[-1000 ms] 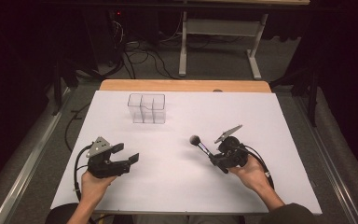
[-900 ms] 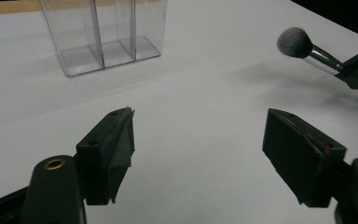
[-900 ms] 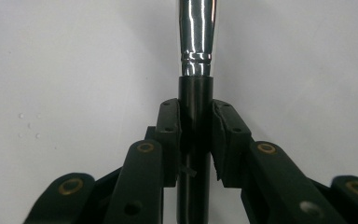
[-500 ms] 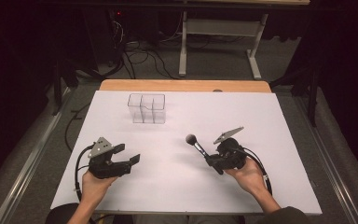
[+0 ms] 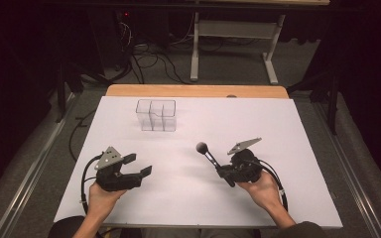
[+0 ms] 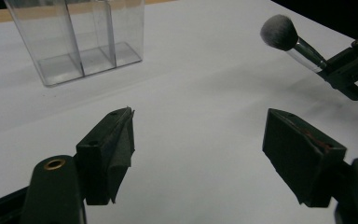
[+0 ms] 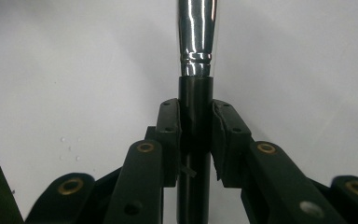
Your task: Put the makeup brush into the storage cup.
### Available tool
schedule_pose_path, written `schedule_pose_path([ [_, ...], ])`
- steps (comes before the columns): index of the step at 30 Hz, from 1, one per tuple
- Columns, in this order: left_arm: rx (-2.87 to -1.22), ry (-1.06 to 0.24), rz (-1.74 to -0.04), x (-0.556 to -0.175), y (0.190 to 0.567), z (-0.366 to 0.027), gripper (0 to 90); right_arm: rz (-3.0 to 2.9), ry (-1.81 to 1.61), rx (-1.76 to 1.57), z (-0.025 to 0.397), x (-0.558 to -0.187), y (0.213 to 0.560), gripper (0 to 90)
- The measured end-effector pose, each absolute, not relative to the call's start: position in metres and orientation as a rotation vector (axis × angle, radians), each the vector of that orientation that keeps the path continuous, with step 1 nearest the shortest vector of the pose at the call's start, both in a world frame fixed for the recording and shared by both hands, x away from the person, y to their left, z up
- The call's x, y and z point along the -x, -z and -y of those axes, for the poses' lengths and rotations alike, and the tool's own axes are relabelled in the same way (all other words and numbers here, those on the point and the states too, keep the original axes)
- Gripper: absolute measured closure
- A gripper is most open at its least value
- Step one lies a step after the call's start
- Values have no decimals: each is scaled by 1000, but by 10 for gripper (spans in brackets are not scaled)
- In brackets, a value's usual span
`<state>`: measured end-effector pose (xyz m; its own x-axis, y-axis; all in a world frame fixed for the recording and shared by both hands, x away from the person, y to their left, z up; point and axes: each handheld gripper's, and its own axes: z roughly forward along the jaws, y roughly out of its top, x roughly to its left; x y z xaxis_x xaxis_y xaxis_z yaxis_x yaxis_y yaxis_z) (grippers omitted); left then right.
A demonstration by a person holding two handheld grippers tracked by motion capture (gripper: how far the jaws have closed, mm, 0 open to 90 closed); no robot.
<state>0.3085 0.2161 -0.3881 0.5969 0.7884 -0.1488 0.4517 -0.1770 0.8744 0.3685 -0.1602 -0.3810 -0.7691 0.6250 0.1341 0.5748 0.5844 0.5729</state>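
Observation:
A makeup brush (image 5: 207, 153) with a round dark head and a black-and-silver handle is clamped by its handle in my right gripper (image 5: 225, 174), head pointing up and to the left over the white table. In the right gripper view the jaws press both sides of the brush's black handle (image 7: 195, 116). My left gripper (image 5: 138, 165) rests at the front left, open and empty, jaws wide apart. From the left gripper view the brush head (image 6: 279, 31) hangs at the upper right. A clear three-compartment organiser (image 5: 156, 115) stands empty at the back of the table, left of centre.
The white table sheet (image 5: 278, 124) lies over a wooden tabletop whose far edge (image 5: 193, 90) shows. Beyond it are cables and a desk frame (image 5: 233, 54) on the floor. Metal rails run along both sides of the table.
The right gripper has shifted the brush a little to the left and toward the front edge. The left gripper has barely moved.

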Motion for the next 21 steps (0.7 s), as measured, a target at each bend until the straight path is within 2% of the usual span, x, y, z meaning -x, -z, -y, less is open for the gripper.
schedule_pose_path([
  [21, -1837, -369, -945, -308, 378, -198, 252, -2698, -1059, -976, 157, -362, 376, 766],
])
